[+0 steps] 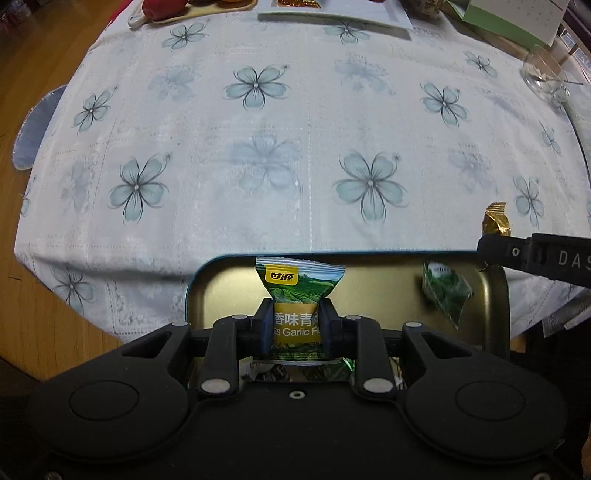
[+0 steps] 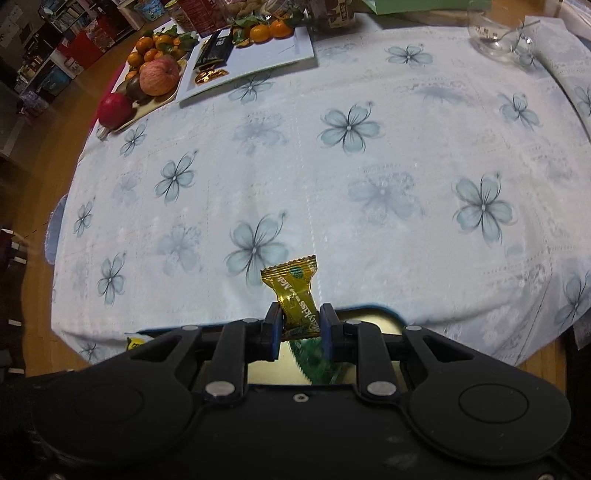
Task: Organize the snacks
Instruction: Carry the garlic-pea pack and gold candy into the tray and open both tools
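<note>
My left gripper (image 1: 295, 317) is shut on a green and yellow garlic pea packet (image 1: 299, 286) and holds it over a gold metal tin (image 1: 388, 291) with a teal rim at the table's near edge. A green packet (image 1: 445, 291) lies in the tin at the right. My right gripper (image 2: 298, 320) is shut on a gold candy wrapper (image 2: 295, 291), above the same tin (image 2: 369, 321); a green packet (image 2: 314, 354) shows below its fingers. The right gripper's finger (image 1: 535, 254) and the gold candy (image 1: 496, 219) show at the right of the left wrist view.
A white floral tablecloth (image 2: 332, 184) covers the round table. A fruit tray with an apple (image 2: 159, 75) and a white tray of oranges and dark packets (image 2: 258, 48) stand at the far left. A glass bowl (image 2: 495, 33) sits far right. A green box (image 1: 509, 22) is at the back.
</note>
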Demonstrator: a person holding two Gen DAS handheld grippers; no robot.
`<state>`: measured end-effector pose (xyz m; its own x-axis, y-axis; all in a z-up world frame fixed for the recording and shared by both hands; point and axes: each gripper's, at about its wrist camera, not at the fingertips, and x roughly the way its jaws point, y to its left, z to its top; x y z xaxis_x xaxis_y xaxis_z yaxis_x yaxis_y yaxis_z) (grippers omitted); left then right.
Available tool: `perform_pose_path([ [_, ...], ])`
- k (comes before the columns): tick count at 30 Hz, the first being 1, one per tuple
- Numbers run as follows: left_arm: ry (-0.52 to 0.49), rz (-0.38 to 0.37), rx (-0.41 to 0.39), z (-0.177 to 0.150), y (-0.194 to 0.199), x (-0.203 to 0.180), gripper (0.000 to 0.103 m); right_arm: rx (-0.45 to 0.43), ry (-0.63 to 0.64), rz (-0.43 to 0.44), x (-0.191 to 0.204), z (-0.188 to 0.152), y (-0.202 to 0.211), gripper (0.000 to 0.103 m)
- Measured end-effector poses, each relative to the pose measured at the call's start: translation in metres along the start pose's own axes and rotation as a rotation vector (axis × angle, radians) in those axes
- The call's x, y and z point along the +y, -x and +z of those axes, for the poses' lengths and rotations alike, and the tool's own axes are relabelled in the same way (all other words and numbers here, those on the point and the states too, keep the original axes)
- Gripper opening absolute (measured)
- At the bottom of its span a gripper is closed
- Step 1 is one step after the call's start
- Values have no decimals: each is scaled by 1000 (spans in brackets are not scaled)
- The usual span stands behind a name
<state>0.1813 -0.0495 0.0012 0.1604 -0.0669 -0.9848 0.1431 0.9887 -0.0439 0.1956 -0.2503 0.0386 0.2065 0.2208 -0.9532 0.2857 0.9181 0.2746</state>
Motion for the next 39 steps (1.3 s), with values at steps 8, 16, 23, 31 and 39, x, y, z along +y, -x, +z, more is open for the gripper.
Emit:
perform_pose_path([
  [8,13,-35,83,-21,9,2,34,28,30,25,8,-48,25,23],
  [16,30,-16,64,-21,31,4,34,-12,71,43,25,-62,58,23],
  [23,2,30,-32,-28,43,-1,34,-35,76,33,30,-76,69,23],
  [31,-56,78,-105,-36,42,-13,35,-28,65,12,29,-83,62,23],
  [39,-26,62,-80,-36,36,-7,35,-39,67,9,32,-77,58,24],
])
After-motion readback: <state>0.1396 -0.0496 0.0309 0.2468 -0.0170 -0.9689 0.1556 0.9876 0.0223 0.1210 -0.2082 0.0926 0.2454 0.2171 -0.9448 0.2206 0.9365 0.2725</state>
